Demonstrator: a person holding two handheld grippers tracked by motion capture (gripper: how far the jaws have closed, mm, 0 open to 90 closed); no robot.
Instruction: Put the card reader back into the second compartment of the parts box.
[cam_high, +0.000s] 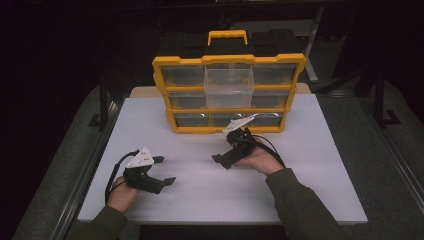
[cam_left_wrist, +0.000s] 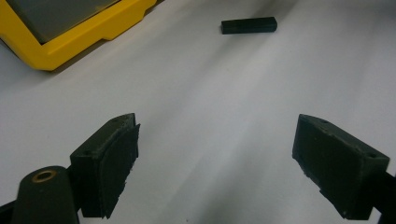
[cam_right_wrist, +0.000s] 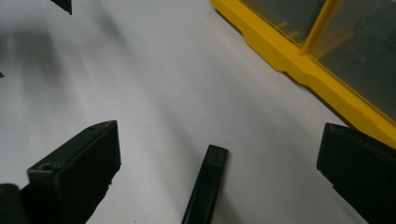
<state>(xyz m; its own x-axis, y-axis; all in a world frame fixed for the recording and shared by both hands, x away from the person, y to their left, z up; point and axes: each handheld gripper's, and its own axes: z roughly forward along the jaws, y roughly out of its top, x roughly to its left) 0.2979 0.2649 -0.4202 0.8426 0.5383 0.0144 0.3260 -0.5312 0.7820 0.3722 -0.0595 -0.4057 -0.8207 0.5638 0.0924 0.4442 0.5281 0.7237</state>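
A white rectangular tabletop (cam_high: 200, 190) stands in a dark room, and at its far edge rises a yellow plastic organiser case with clear drawer fronts (cam_high: 228, 93), a yellow carry handle on top and one clear drawer drawn partly out of its upper middle slot.

In front of that case, close to its lower right drawers, the person's right hand holds the right gripper (cam_high: 226, 160) low over the table. Its jaws are spread wide. In the right gripper view a small flat black rectangular bar (cam_right_wrist: 206, 186) lies on the white surface between the two open jaws, touching neither, with the case's yellow bottom rail just beyond it.

The left gripper (cam_high: 165, 171) sits farther out from the case, well to the front left of it. Its jaws are also spread apart and hold nothing. In the left gripper view the black bar (cam_left_wrist: 249, 25) lies ahead of them, to the right of the case's yellow corner.
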